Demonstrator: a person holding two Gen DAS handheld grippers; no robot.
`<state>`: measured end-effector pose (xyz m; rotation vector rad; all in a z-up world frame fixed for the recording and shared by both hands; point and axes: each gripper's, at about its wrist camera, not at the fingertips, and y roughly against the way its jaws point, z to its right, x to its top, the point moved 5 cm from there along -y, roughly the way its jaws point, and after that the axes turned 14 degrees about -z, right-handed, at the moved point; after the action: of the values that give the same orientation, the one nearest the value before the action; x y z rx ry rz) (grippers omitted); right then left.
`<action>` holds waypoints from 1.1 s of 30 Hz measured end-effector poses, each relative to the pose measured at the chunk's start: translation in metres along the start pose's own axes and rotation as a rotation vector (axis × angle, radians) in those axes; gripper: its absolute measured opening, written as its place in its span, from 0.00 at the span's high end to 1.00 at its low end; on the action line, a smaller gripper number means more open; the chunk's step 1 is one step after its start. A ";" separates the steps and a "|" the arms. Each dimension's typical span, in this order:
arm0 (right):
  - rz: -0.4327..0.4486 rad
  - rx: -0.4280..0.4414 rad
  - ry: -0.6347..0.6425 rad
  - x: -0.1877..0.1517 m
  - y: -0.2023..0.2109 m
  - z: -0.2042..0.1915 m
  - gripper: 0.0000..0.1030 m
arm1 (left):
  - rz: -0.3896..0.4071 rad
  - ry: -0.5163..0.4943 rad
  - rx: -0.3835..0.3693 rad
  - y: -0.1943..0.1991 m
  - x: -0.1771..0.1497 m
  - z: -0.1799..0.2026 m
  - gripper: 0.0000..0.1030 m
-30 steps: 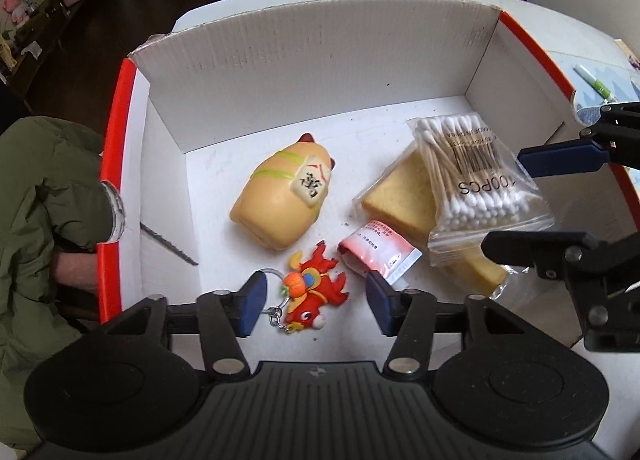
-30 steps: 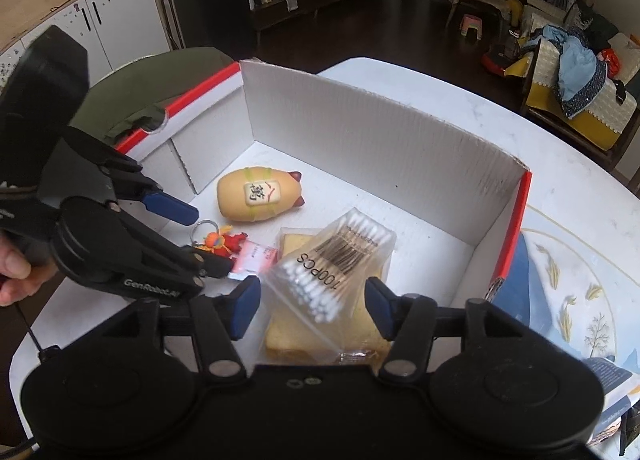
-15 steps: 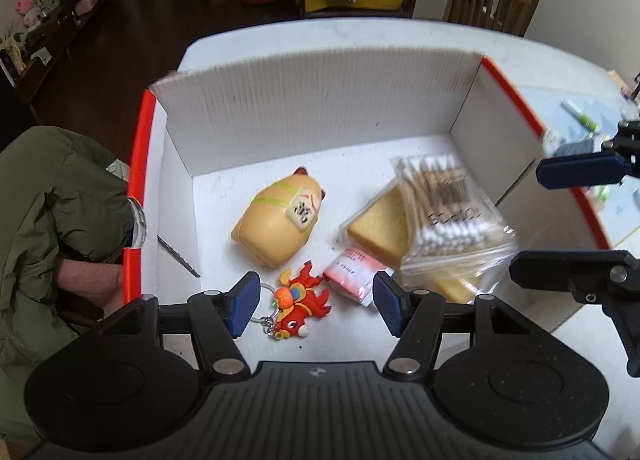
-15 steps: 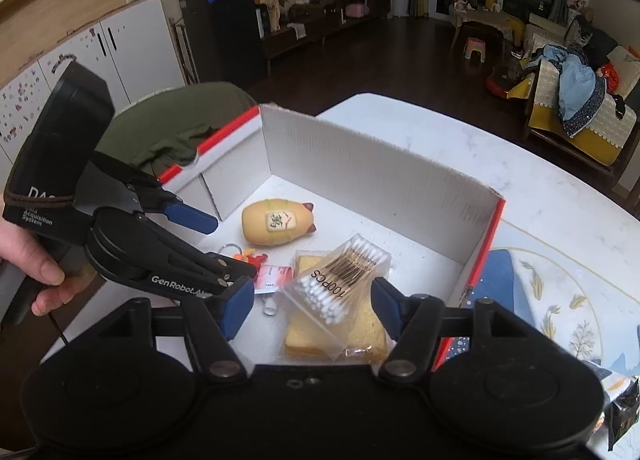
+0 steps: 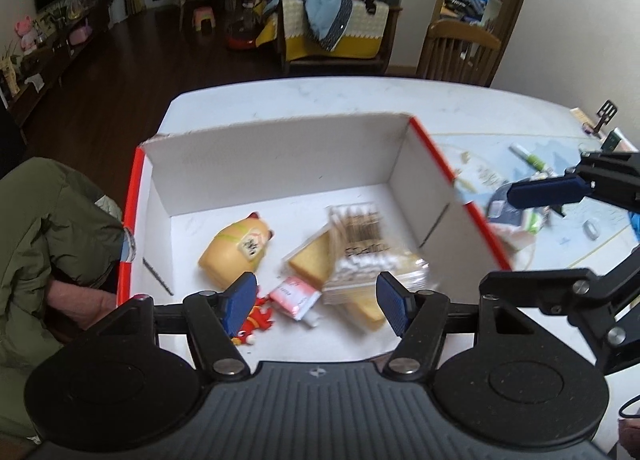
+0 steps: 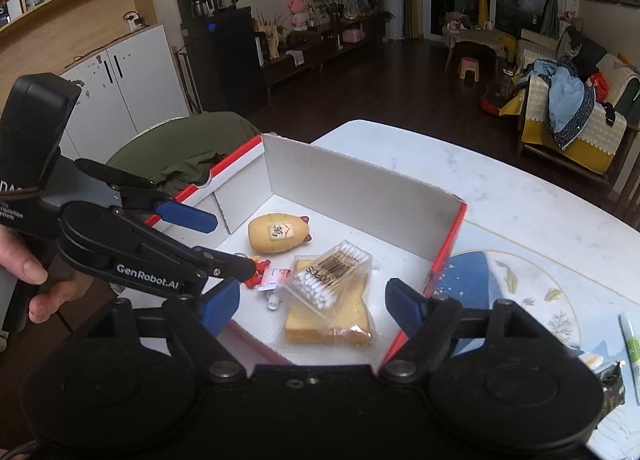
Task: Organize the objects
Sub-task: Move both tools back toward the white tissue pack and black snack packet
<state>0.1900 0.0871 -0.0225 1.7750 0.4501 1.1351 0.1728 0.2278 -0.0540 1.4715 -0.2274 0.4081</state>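
A white cardboard box (image 5: 280, 131) (image 6: 360, 195) with red rims holds a yellow cat-shaped toy (image 5: 236, 246) (image 6: 278, 234), a red dragon keychain (image 5: 260, 320) (image 6: 256, 274) and a pink sachet (image 5: 294, 298) (image 6: 274, 278). A cotton swab bag (image 5: 360, 244) (image 6: 332, 272) lies on a bagged yellow sponge (image 5: 310, 260) (image 6: 328, 324). My left gripper (image 5: 316, 302) (image 6: 216, 240) hangs above the box's near left side. Its jaws are opening with nothing between them. My right gripper (image 6: 312, 306) (image 5: 532, 240) hovers over the near right corner, also opening and empty.
The box sits on a white marble table (image 5: 280, 95). To the right lie a blue-patterned placemat (image 6: 520, 280) and a green-and-white tube (image 5: 532, 157) (image 6: 632, 344). A green jacket (image 5: 48, 219) drapes at the box's left. A person's hand (image 6: 24, 264) holds the left gripper.
Both grippers have risen and drawn back from the box, so it looks smaller and lower. Both pairs of jaws stand wider. The objects in the box stayed put.
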 end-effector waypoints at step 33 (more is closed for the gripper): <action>0.001 -0.097 -0.287 -0.148 0.063 0.144 0.01 | -0.001 -0.131 -0.116 -0.019 -0.007 0.169 0.18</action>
<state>0.2270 -0.1218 -0.0598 1.8168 0.2189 0.8695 0.1905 0.0587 -0.0577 1.3856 -0.3496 0.2928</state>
